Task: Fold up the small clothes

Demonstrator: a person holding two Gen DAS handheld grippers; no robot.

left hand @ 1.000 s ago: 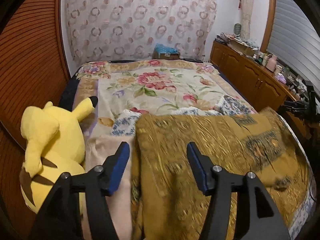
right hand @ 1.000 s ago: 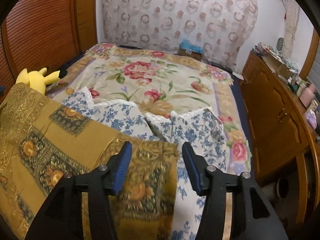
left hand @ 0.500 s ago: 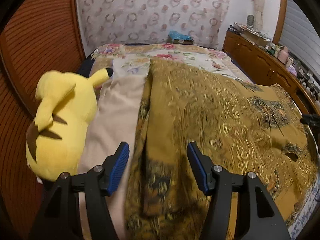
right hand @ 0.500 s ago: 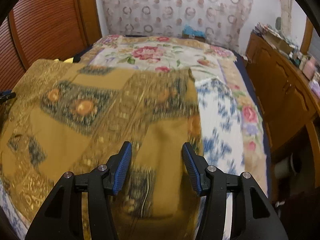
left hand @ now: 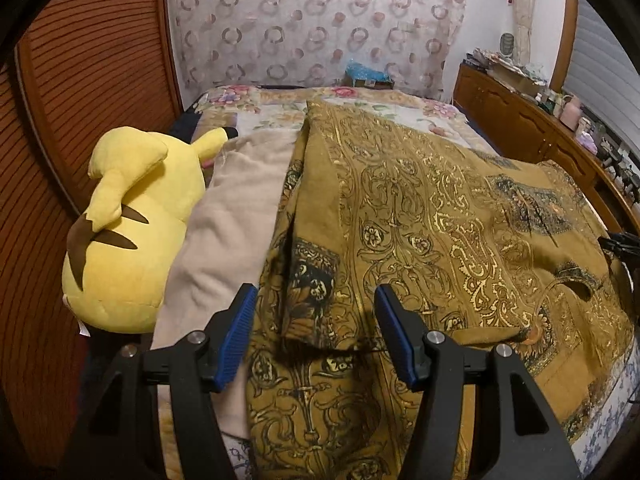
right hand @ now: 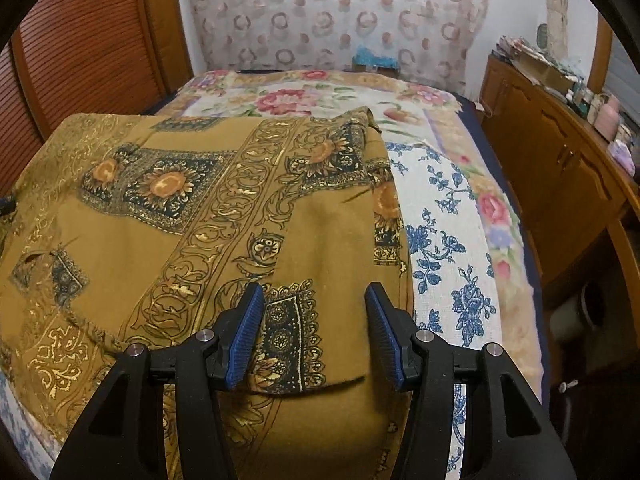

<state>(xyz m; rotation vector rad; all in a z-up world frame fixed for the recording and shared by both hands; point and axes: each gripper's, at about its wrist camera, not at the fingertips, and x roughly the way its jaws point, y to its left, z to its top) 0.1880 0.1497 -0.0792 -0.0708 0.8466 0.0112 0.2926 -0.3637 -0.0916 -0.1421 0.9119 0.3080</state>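
A mustard-gold patterned garment [left hand: 440, 220] lies spread on the bed, folded over on itself; it also fills the right wrist view [right hand: 200, 220]. My left gripper [left hand: 316, 332] is open, low over the garment's near left edge, where a folded flap ends between the fingers. My right gripper [right hand: 316, 332] is open over the garment's near right corner, holding nothing. A blue-flowered white cloth [right hand: 444, 240] lies under the garment on its right side. A beige cloth [left hand: 232, 216] lies along its left side.
A yellow plush toy [left hand: 132, 224] sits left of the beige cloth by the wooden slatted wall [left hand: 80, 92]. The floral bedspread [right hand: 312, 96] stretches to the curtain. A wooden cabinet [right hand: 560, 160] with clutter on top stands right of the bed.
Both grippers have dropped lower and closer over the garment. The garment was laid forward over the blue-flowered cloth and now lies still and flat. Both grippers stayed open.
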